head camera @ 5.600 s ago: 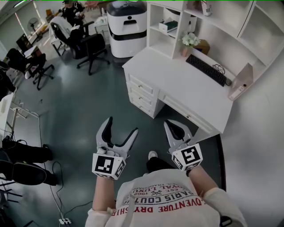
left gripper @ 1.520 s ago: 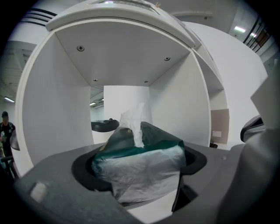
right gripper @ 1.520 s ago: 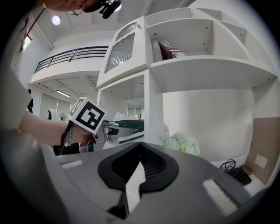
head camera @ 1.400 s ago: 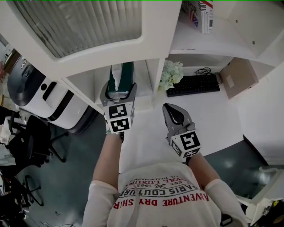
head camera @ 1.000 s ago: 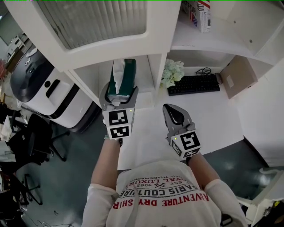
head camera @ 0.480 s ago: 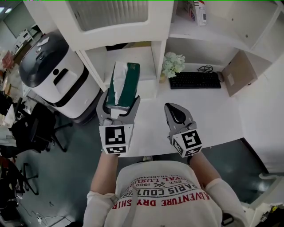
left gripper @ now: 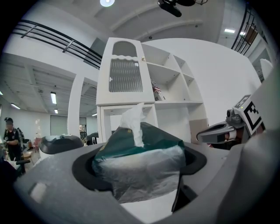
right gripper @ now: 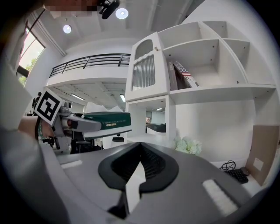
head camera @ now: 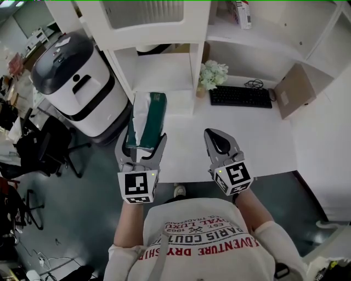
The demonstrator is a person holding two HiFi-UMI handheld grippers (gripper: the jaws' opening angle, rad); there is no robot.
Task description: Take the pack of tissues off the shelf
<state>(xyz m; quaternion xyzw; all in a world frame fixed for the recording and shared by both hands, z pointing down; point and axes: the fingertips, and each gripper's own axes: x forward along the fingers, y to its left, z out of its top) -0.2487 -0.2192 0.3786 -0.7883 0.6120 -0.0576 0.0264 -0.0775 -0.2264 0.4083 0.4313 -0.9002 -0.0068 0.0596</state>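
Sitting clamped in the left gripper (head camera: 143, 140), the tissue pack (head camera: 147, 116).

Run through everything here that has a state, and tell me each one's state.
pack of tissues, off the shelf, held, one tissue sticking out
left claw, shut on the pack of tissues
right claw, shut, nothing in it
cabinet door, shut
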